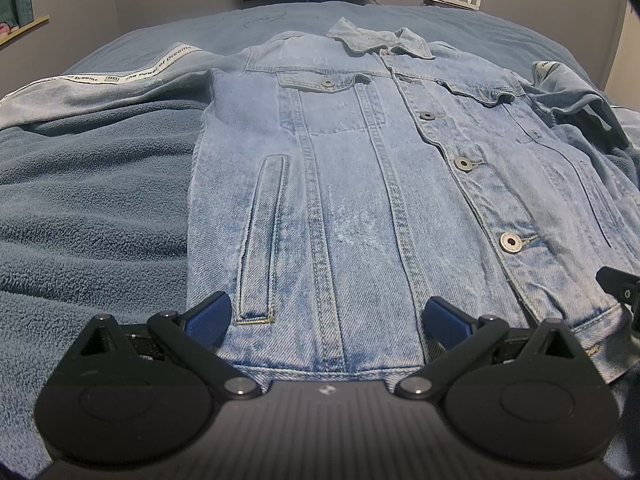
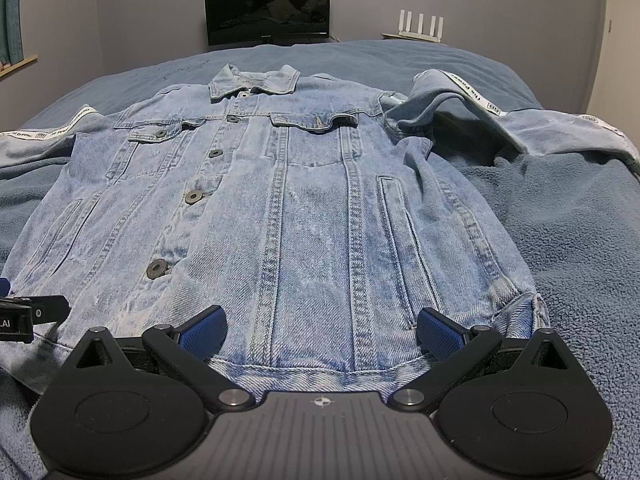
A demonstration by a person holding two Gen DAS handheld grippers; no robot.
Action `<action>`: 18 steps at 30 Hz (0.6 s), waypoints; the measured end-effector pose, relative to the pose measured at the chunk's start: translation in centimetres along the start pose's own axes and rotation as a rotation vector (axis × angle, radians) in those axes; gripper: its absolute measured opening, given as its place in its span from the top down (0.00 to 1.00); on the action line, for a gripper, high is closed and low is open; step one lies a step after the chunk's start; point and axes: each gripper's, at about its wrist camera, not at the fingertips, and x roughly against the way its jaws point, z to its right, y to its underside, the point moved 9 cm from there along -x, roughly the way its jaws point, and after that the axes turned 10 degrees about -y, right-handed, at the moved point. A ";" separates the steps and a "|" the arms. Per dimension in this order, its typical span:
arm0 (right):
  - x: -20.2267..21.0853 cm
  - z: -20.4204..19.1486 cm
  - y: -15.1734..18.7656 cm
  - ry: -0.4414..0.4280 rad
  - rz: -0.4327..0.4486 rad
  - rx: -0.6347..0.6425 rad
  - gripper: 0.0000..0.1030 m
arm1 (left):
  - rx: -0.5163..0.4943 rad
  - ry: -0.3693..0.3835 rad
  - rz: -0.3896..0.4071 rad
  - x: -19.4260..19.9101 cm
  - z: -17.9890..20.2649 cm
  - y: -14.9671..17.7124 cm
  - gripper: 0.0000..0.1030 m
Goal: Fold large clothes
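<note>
A light blue denim jacket [image 1: 360,184] lies flat and face up on the bed, buttoned, collar at the far end; it also shows in the right wrist view [image 2: 304,208]. Both sleeves spread outward, each with a white printed stripe; the left sleeve [image 1: 100,84] lies flat and the right sleeve [image 2: 500,116] is bunched and raised. My left gripper [image 1: 326,320] is open and empty over the hem's left half. My right gripper [image 2: 320,332] is open and empty over the hem's right half. Each gripper's edge shows in the other's view.
A blue fleece blanket [image 1: 88,200] covers the whole bed, with folds on the left. Beyond the far edge stand a dark monitor [image 2: 267,6] and a white router with antennas [image 2: 422,26]. A shelf [image 2: 18,64] runs along the left wall.
</note>
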 end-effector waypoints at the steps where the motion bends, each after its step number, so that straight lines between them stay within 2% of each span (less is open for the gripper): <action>1: 0.1 0.0 0.0 0.000 0.001 -0.001 0.00 | 0.002 0.002 0.002 0.0 0.0 0.0 0.00; 4: 0.2 0.0 -0.1 -0.005 0.006 -0.009 0.00 | 0.027 0.017 0.000 0.2 -0.2 -0.2 0.00; 7: 0.7 0.0 -0.4 -0.035 0.028 -0.028 0.00 | 0.056 0.076 0.029 1.1 -0.4 -1.5 0.00; 8: 1.0 0.0 -0.8 -0.056 0.046 -0.038 0.00 | 0.058 0.089 0.064 1.6 -0.5 -2.4 0.00; 10: 2.4 0.1 -1.6 -0.110 0.106 -0.075 0.00 | 0.038 0.055 0.153 2.5 -0.9 -4.1 0.00; 12: 3.2 0.5 -2.8 -0.130 0.154 -0.108 0.00 | 0.000 0.002 0.275 3.6 -1.1 -5.7 0.00; 14: 4.1 1.3 -4.4 -0.135 0.207 -0.142 0.00 | -0.018 -0.005 0.373 4.3 -0.9 -7.2 0.00; 16: 5.2 2.7 -6.5 -0.139 0.292 -0.184 0.00 | -0.046 0.037 0.352 3.8 -0.3 -8.5 0.00; 18: 5.7 4.4 -8.5 -0.130 0.318 -0.206 0.00 | -0.030 0.103 0.310 2.7 0.2 -9.3 0.00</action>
